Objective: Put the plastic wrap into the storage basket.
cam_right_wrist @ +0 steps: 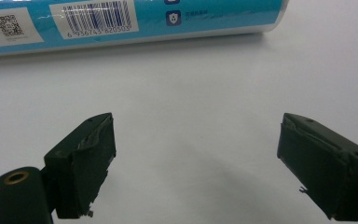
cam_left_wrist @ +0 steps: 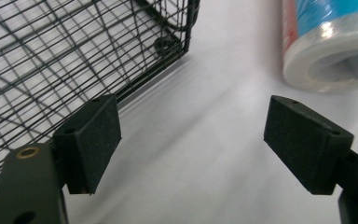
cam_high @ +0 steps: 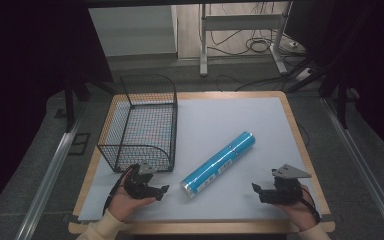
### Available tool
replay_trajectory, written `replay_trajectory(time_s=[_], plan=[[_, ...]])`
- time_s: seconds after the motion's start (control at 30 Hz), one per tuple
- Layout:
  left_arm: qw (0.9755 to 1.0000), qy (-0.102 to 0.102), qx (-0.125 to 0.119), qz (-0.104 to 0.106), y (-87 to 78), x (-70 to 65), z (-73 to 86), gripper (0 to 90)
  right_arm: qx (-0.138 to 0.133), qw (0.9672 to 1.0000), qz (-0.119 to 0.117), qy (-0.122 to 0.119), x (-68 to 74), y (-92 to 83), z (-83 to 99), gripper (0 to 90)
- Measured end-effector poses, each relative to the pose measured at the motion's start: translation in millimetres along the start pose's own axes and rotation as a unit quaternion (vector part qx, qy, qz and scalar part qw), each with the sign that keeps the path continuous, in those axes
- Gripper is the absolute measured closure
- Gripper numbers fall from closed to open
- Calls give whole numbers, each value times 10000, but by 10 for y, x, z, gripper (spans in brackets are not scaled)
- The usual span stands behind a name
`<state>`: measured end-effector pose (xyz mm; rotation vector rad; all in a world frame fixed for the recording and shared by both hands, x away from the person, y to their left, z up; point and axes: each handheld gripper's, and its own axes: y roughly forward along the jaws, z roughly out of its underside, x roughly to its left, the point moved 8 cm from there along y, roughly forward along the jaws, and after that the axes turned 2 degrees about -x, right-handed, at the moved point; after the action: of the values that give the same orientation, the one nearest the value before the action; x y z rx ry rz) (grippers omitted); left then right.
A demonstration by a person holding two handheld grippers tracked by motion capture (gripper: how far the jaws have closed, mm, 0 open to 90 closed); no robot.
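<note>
Blue roll (cam_high: 220,163): it lies on its side, slanting from lower centre of the high view up toward the right, on the pale table sheet (cam_high: 230,115); nothing touches it.
Left gripper (cam_high: 163,190): low left of the high view, jaws spread wide with nothing between them; its own view has the roll's open end (cam_left_wrist: 335,70) at upper right.
Right gripper (cam_high: 256,190): low right, jaws likewise released and bare; I see the barcode side of the roll (cam_right_wrist: 121,21) along the top of its view.
Wire basket (cam_high: 145,122): left of centre, just beside the left gripper.
Risk, rolling: I judge a one-sided nudge would send the round roll away.
Risk, slip: glossy wrap may slide from the pads.
Risk, snag: my left jaw could catch the basket mesh.
</note>
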<state>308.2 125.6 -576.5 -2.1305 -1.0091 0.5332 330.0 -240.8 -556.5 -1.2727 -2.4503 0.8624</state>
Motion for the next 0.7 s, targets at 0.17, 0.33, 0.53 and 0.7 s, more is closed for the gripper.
replay_trajectory(time_s=[0.17, 0.33, 0.53, 0.7], plan=[[9998, -88, -145, 121, -69, -31, -87, 192, 16, 10000, -21, 36, -21, 1, 20, 117], [9997, 21, -180, 137, -76, -105, -132, 193, 50, 10000, -5, 78, -51, 16, 27, 122], [9995, 122, -249, 175, -124, -187, -197, 208, 109, 9999, 17, 42, -46, 19, 43, 122], [9992, 201, -247, 222, -132, -253, -249, 205, 110, 9999, -7, 28, -40, 17, 47, 123]])
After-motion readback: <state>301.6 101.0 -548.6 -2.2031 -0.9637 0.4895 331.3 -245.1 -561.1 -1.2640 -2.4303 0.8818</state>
